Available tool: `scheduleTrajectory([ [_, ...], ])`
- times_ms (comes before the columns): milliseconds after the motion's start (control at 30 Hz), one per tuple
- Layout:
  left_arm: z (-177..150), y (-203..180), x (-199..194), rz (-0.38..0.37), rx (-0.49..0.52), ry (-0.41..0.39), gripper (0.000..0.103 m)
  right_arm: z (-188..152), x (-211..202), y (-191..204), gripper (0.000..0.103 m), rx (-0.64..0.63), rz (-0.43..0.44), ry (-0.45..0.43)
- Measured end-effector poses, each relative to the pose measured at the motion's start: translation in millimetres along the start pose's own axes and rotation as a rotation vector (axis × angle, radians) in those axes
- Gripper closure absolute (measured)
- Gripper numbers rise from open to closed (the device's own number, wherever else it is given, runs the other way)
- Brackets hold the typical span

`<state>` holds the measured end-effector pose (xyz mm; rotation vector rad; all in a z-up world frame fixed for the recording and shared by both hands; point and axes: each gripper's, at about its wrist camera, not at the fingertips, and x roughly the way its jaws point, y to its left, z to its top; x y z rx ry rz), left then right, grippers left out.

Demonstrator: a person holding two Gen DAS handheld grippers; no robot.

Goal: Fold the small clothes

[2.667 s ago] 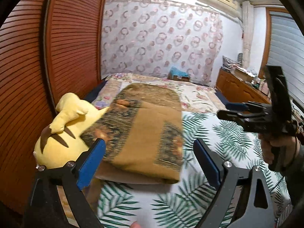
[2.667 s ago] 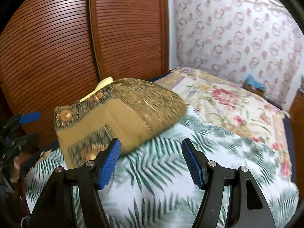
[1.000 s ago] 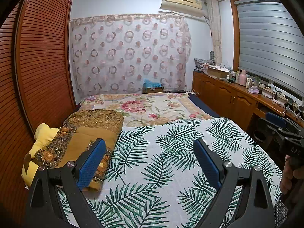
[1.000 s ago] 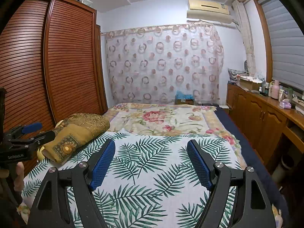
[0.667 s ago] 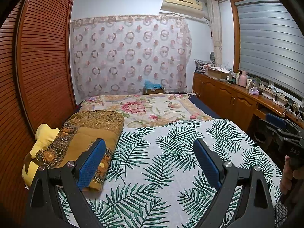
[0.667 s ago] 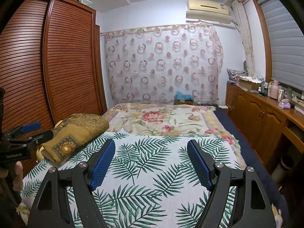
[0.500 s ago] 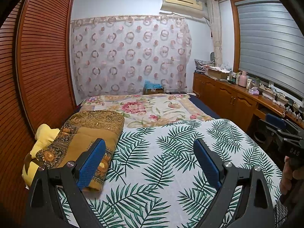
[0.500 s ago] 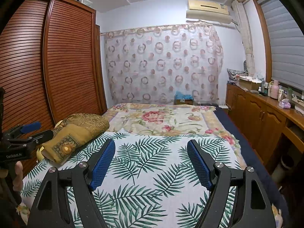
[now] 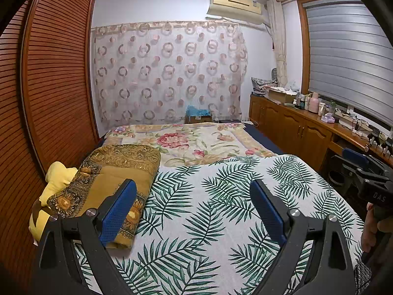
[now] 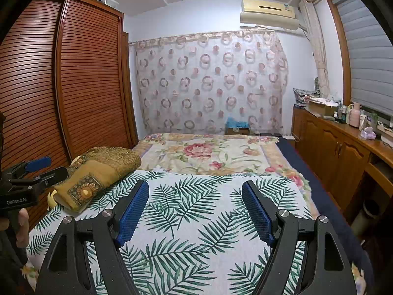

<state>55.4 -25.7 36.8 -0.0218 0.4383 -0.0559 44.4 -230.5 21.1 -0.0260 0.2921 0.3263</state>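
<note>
We see a palm-leaf sheet [image 9: 221,209] over the bed, floral quilt [image 9: 196,142] behind, wardrobe [image 9: 49,98] left. Left gripper [image 9: 194,209] and right gripper [image 10: 195,211] both spread apart, holding nothing. Folded mustard patterned cloth [image 9: 115,172] lies at the bed's left edge atop a yellow plush [image 9: 59,177].
</note>
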Motion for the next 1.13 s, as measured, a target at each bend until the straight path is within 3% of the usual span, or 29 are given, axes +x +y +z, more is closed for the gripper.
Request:
scheduleTrajectory([
  [1133,5.1,2.5,-2.5,0.002,-0.001,-0.015,0.009,0.3,0.6,-6.0,0.023,0.003,-0.001,-0.004],
])
